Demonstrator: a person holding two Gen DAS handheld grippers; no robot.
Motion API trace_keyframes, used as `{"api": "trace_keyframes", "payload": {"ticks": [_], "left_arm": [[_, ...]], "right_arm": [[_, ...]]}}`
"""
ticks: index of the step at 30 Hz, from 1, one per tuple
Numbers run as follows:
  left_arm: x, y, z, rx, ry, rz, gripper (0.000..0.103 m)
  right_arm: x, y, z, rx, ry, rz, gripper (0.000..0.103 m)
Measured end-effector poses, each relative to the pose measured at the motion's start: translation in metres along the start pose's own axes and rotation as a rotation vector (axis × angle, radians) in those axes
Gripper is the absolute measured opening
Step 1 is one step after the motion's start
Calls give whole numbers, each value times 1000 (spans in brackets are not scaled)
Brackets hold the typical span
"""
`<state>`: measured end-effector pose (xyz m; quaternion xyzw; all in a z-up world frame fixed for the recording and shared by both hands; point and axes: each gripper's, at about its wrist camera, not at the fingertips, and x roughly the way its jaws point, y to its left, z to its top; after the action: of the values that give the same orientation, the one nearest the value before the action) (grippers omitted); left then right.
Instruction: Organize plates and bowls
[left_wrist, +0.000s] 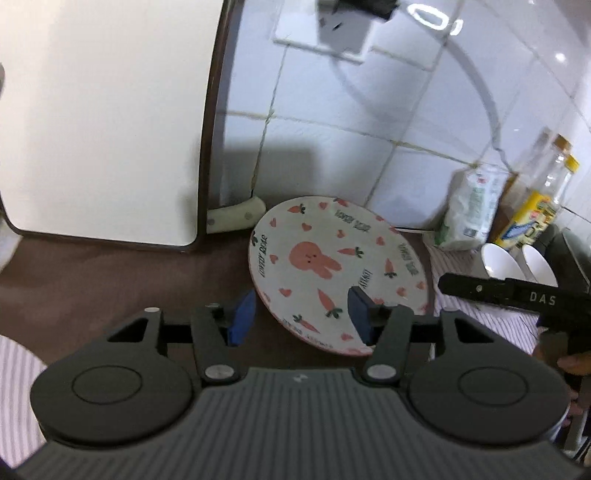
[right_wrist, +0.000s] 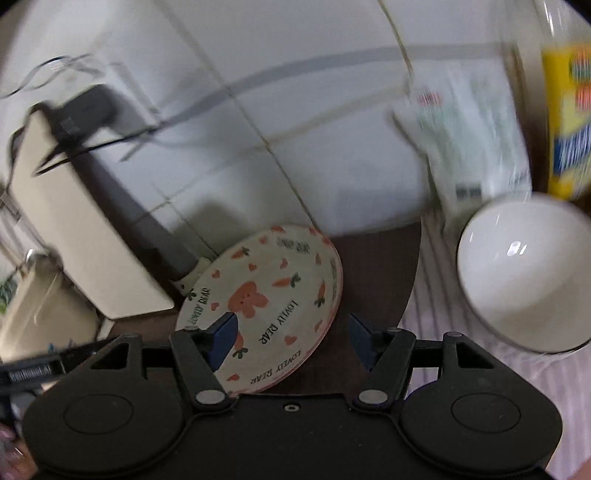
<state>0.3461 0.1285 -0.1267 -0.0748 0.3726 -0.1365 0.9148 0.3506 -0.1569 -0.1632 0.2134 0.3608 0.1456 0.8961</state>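
The rabbit-print plate (left_wrist: 338, 273) lies on the brown counter (left_wrist: 110, 280), just beyond both spread grippers: the left gripper (left_wrist: 301, 319) near its left edge, the right gripper (right_wrist: 293, 341) at its right edge. White bowls (left_wrist: 502, 260) sit far right.

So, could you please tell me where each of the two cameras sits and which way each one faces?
Left wrist: sits on the left gripper, looking forward and down across the brown counter at the rabbit plate, with tiled wall behind; the right gripper shows at its right edge.
Right wrist: sits on the right gripper, facing the same plate from the plate's right, a white bowl close by; part of the left gripper shows at left.
Shared: the plate, the white appliance and the tiled wall.
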Motion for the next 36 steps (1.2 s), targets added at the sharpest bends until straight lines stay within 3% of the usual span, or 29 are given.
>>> {"api": "trace_keyframes", "payload": {"ticks": [7,10,12,15,18,19,20,22,24,26,36], "left_arm": [[53,19,-1,11,60,35,56],[66,21,-1,51,45,75,56],[73,25,2,40,50,61,56],[78,29,4,15,58,40,54],[83,31,3,4,71,28,43],[87,32,2,-11,87,27,38],[87,33,1,-20,79,30,37],[87,33,-1,-21,86,32,35],[88,33,-2,-43,86,20,29],[91,34,-1,-72,91,8,24],[93,25,1,-86,94,31,20]], "right_arm": [[31,-16,-8,109,68,17,70],[39,-18,-5,127,63,17,70],[44,-20,-2,146,63,16,70],[50,-22,2,162,57,9,70],[54,-23,5,168,49,7,70],[56,-24,6,166,49,7,67],[59,-23,7,152,55,6,53],[64,-19,8,107,71,13,36],[68,-17,6,72,73,-7,31],[68,-16,4,37,67,-26,18],[71,-25,5,58,51,-18,16]]}}
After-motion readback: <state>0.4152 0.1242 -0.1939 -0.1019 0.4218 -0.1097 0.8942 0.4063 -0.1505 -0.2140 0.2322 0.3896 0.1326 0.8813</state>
